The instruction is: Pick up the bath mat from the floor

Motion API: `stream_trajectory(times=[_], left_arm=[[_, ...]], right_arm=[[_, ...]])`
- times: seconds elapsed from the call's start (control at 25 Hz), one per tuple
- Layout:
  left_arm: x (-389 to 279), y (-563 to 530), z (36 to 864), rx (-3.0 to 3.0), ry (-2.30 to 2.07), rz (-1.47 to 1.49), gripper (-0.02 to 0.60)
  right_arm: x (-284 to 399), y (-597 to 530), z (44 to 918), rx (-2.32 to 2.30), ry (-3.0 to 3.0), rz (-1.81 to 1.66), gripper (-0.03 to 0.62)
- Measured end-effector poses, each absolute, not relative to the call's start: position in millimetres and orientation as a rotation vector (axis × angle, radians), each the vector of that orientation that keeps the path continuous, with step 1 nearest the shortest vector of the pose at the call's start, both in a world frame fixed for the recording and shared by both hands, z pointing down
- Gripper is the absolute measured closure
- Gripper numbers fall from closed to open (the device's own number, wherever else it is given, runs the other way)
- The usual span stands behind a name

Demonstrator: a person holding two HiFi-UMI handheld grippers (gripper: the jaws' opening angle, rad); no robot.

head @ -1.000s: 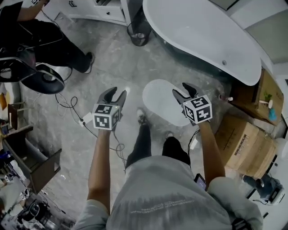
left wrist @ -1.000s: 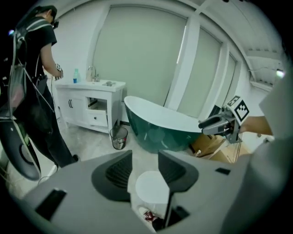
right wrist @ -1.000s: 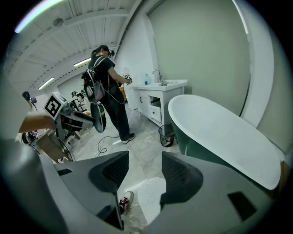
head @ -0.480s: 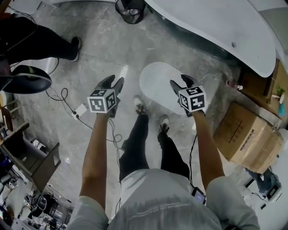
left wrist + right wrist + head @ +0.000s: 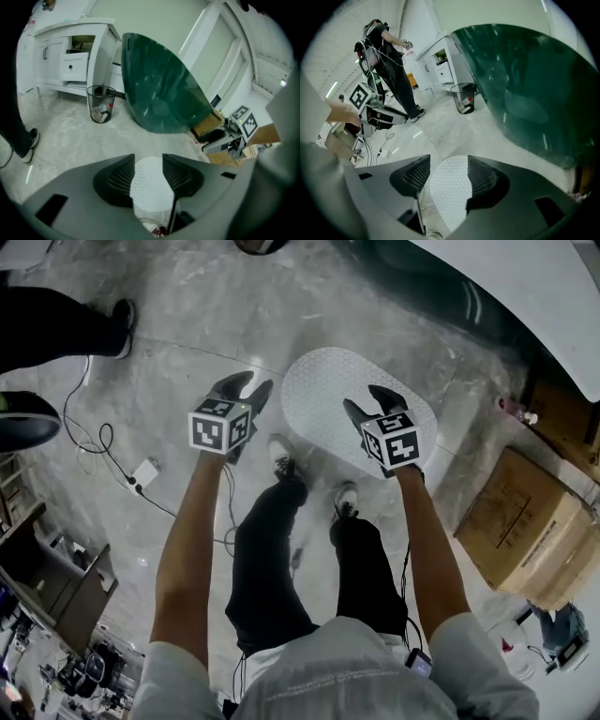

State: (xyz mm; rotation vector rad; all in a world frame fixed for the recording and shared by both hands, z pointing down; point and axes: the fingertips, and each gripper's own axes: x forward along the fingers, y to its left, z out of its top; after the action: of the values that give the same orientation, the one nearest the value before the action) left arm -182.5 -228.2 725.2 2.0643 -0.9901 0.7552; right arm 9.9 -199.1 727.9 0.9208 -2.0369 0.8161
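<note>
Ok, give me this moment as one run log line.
phase: pre-grasp | bath mat: flat on floor, untouched | left gripper: open, empty | right gripper: jaws opening, empty, over mat

In the head view the right tool (image 5: 367, 401), its jaws opening with nothing gripped between them, and its marker cube cover the bath mat (image 5: 319, 390) from its middle toward five o'clock. The bathtub (image 5: 525, 306) runs off the frame at one o'clock. A dark bin (image 5: 261, 245) at twelve o'clock shows only a sliver. A bystander's leg (image 5: 56, 329) at ten o'clock is cut by the edge. So is a dark rounded object (image 5: 19, 418) at nine o'clock, and I cannot tell what it is. In the left gripper view the left tool (image 5: 148, 157) masks the mat's flanks with its own jaws. The bin's contents there are too small to name.
</note>
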Motion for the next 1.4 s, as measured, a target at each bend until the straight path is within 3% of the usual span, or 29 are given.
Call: stream_trajectory(times=[0.64, 1.04, 1.4], left_arm=[[-133, -232, 978, 2.197, -0.787, 0.857, 0.396], [-113, -241, 1057, 2.223, -0.786, 0.865, 0.389], [-88, -267, 1094, 2.278, -0.725, 0.933, 0.301]], right_arm=[[19, -192, 987, 0.876, -2.044, 0.765, 0.338], [13, -191, 1076, 0.804, -2.103, 0.701, 0.316], [10, -204, 1116, 0.829, -2.097, 0.698, 0.299]])
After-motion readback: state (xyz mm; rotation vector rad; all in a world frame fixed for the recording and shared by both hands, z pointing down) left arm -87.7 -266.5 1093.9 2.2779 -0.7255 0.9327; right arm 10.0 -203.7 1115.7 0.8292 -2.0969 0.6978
